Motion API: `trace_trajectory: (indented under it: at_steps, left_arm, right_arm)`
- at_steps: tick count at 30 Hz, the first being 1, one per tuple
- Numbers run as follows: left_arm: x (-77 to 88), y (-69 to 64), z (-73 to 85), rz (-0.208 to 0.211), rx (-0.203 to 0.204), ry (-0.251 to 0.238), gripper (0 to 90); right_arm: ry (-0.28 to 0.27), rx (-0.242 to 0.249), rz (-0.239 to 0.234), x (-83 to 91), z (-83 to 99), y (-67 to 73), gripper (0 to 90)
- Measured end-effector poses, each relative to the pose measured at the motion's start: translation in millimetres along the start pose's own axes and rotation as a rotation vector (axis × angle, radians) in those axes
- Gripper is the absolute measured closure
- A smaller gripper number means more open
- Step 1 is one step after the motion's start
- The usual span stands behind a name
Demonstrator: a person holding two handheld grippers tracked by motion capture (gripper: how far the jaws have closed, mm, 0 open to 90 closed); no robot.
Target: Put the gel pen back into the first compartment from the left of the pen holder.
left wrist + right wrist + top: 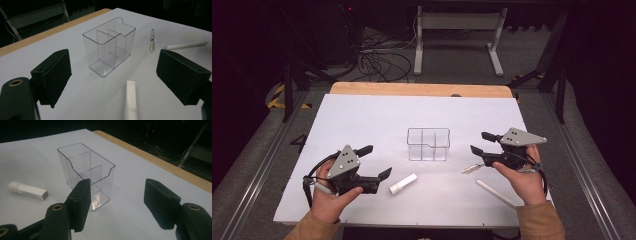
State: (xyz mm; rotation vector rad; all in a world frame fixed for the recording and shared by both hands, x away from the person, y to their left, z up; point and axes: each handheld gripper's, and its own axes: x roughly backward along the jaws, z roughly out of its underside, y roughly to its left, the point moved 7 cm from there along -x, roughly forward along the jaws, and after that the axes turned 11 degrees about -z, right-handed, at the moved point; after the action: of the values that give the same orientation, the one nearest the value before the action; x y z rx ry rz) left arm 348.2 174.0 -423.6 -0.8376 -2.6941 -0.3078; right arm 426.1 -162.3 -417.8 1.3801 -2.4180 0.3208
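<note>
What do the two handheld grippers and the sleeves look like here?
Both the left gripper and the right gripper have black bodies, each with two black jaws ending in flat rectangular pads and topped by a grey three-cornered plate dotted with small holes. Black cables trail from them. Brass-coloured rivets mark the jaw arms. The sleeves are tan.

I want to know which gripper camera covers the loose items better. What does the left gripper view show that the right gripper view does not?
Left gripper view alone: a small clear pen-like piece and a long white stick, both lying on the table beyond the organizer.

Right gripper view alone: the white tube's full length, capped end included.

Both: the clear divided organizer, empty; the white sheet with the wooden table edge; each gripper's own open black fingers, holding nothing.
</note>
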Motion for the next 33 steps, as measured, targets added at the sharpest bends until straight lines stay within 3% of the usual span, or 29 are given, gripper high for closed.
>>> trace_trajectory:
  at_steps: [5,23,33]
  left_arm:
    - [-9.2,-8.3,-5.3,0.042,0.013,0.012,13.6]
    - [-46.2,-51.6,-27.4,0.147,-0.066,0.043,16.4]
    - [-67.5,-71.8,-38.4,0.207,-0.054,0.048,17.3]
  right_arm:
    - [-0.003,-0.019,0.011,2.4,6.5,-5.2,39.5]
    - [-0.018,-0.059,0.027,6.3,13.1,-14.3,40.0]
    - [-0.021,-0.077,0.035,7.4,16.4,-19.1,40.0]
